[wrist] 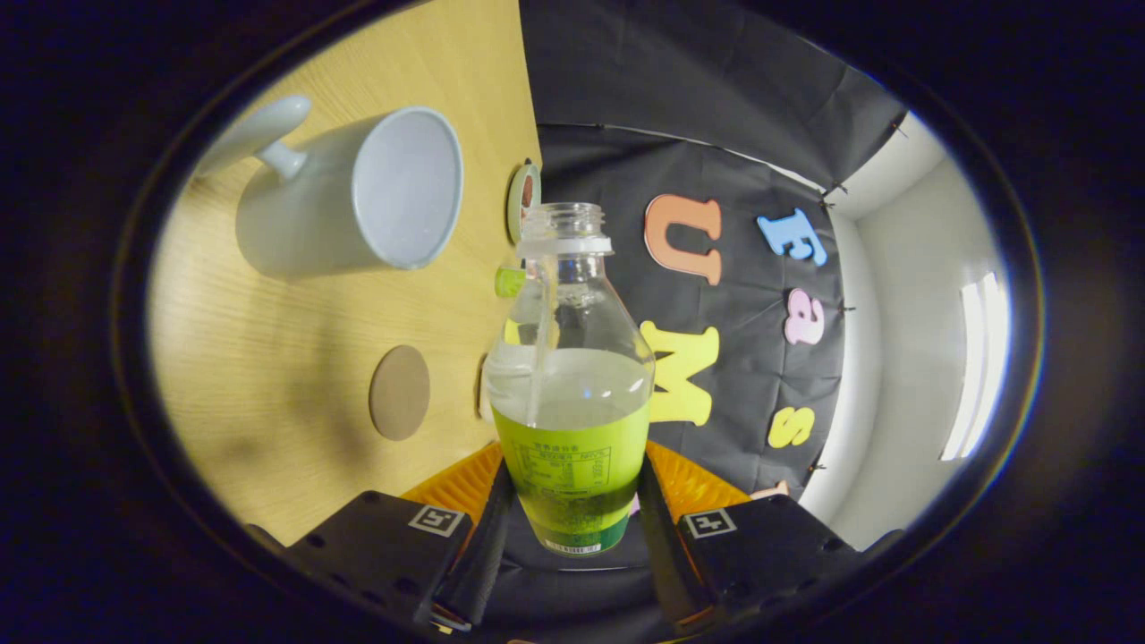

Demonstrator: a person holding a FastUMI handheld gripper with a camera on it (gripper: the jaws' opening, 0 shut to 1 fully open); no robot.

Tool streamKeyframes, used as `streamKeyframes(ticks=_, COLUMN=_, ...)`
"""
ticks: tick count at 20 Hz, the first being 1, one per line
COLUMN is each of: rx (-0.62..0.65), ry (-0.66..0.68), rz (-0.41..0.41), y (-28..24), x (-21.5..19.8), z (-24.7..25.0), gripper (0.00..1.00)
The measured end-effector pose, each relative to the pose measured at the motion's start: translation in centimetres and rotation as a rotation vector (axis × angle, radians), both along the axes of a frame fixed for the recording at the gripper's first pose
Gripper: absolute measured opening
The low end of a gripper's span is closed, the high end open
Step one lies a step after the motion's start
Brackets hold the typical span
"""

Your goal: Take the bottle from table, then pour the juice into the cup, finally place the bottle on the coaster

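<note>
I have the bottle (pixel 572 385) clamped in the gripper (pixel 572 501), one finger pressing on each side of its labelled lower body, so the take-from-table step reads as done and the pour is the one in hand. The whole view is rolled over sideways: the table (pixel 295 429) stands as a wall to the left of the bottle, which I take to mean the bottle is laid near horizontal relative to the table. Its mouth is open, no cap on it. The cup (pixel 358 192) sits up and to the left of the bottle's neck, well apart from it, its opening turned toward the bottle's side of the scene; I see no liquid inside it. The coaster (pixel 400 392) lies flat on the table, left of the bottle's shoulder and nearer to it than the cup is. Next move, as I judge it: carry the mouth across until it is over the cup's rim, then tip gently (the liquid fills only the lower half, so it should come late and then quickly). Materials: bottle clear, thin, ribbed plastic with a glossy green label and threaded neck; liquid pale and cloudy; cup smooth glazed white with a stout handle; coaster a dull brown disc, matte; table pale wood grain.
</note>
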State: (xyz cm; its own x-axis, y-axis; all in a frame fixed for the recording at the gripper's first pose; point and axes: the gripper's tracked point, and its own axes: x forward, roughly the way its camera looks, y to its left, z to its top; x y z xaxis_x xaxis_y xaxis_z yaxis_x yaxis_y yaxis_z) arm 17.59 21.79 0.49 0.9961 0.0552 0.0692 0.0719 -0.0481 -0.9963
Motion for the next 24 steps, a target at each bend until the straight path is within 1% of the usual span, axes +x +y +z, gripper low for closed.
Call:
streamKeyframes(ticks=13, rx=-0.115, ry=-0.009, rz=0.000, y=0.2, x=0.0, z=0.3, gripper=0.75)
streamKeyframes(ticks=24, rx=-0.152, ry=-0.047, rz=-0.002, y=0.1, x=0.0, z=1.8, gripper=0.75)
